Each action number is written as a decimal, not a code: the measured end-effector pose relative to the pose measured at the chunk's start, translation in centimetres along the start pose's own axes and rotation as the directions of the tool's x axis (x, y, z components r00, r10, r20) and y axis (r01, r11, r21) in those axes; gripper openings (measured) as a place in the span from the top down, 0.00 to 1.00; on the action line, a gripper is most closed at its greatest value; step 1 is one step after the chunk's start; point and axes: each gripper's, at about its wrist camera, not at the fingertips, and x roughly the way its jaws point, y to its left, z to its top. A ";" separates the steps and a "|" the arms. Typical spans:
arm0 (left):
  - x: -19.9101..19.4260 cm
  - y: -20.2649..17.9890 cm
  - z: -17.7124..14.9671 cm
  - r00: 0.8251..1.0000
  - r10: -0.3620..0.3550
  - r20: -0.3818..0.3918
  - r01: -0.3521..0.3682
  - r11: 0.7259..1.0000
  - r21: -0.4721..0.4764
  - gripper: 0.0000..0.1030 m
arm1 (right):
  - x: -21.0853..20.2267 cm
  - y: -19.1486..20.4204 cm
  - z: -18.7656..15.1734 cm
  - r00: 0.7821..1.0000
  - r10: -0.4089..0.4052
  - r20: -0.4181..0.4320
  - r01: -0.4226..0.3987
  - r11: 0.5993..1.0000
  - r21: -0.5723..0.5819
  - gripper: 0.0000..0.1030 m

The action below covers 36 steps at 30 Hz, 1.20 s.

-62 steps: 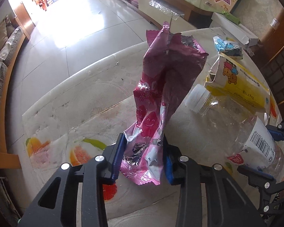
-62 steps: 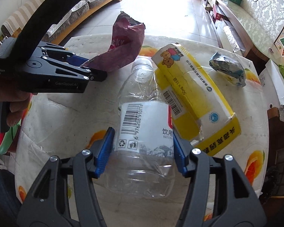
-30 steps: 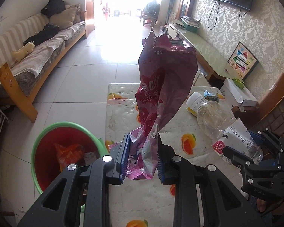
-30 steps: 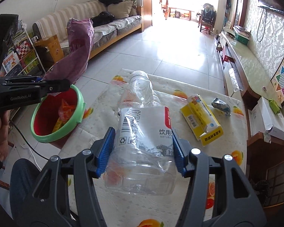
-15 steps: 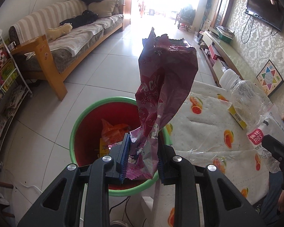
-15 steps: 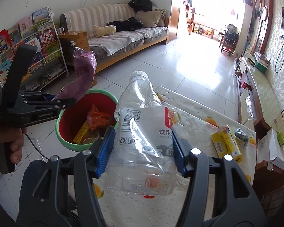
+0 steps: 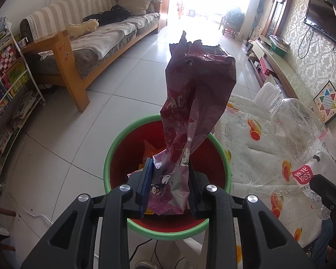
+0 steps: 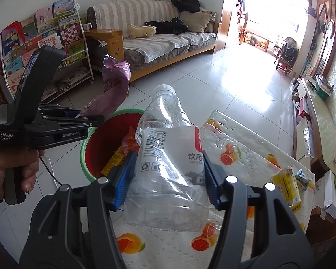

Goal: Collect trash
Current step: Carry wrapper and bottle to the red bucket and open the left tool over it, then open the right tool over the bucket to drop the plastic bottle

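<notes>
Your left gripper (image 7: 169, 183) hangs directly above the red plastic waste bin with a green rim (image 7: 123, 139), its jaws opening with the crumpled purple foil snack wrapper (image 7: 197, 103) between them; the wrapper's lower end touches the right pad, a narrow gap shows at the blue left pad, and its torn top stands upward. Orange and yellow trash already lies inside the bin. Your right gripper (image 8: 166, 177) has its jaws clamped on the clear crushed plastic water bottle with a white label and cap (image 8: 168, 157), held above the edge of the fruit-printed tablecloth (image 8: 253, 157), just beside the bin. A yellow carton (image 8: 287, 185) and a small crumpled wrapper (image 8: 302, 178) rest at the table's far corner.
</notes>
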 end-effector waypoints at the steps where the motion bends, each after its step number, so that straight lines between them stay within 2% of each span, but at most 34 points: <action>1: 0.1 0.0 -0.1 1.000 0.001 0.000 -0.001 1.000 -0.003 0.69 | 0.2 0.1 0.1 1.000 0.002 -0.001 -0.002 1.000 0.000 0.46; 3: 0.1 0.3 -0.1 1.000 0.004 0.004 -0.004 1.000 -0.013 0.56 | 0.4 0.2 0.2 1.000 0.005 -0.001 -0.005 1.000 0.001 0.46; 5: -0.2 0.5 -0.2 1.000 0.012 0.026 -0.011 1.000 -0.027 0.23 | 0.6 0.0 0.1 1.000 0.006 -0.003 -0.006 1.000 0.001 0.46; 7: -0.4 0.9 -0.3 0.999 0.027 0.044 -0.025 0.999 -0.039 0.16 | 0.8 -0.2 0.1 1.000 0.008 -0.006 -0.008 1.000 0.002 0.46; 13: -0.8 2.0 -0.1 0.997 0.052 0.053 -0.048 0.995 -0.082 0.13 | 1.4 -0.2 0.0 1.000 0.017 -0.014 -0.017 1.000 0.000 0.46; 23: -3.7 5.3 -0.8 0.988 0.087 0.124 -0.065 0.983 -0.174 0.09 | 3.9 2.0 1.2 0.998 0.059 -0.023 -0.060 0.998 -0.033 0.46; 29: -4.3 7.2 -1.9 0.988 0.100 0.120 -0.074 0.977 -0.202 0.09 | 6.2 4.5 2.0 0.996 0.080 -0.043 -0.083 0.993 -0.080 0.46; 36: -4.0 8.8 -2.6 0.988 0.112 0.103 -0.087 0.970 -0.228 0.09 | 7.0 6.1 2.6 0.994 0.101 -0.041 -0.105 0.989 -0.104 0.46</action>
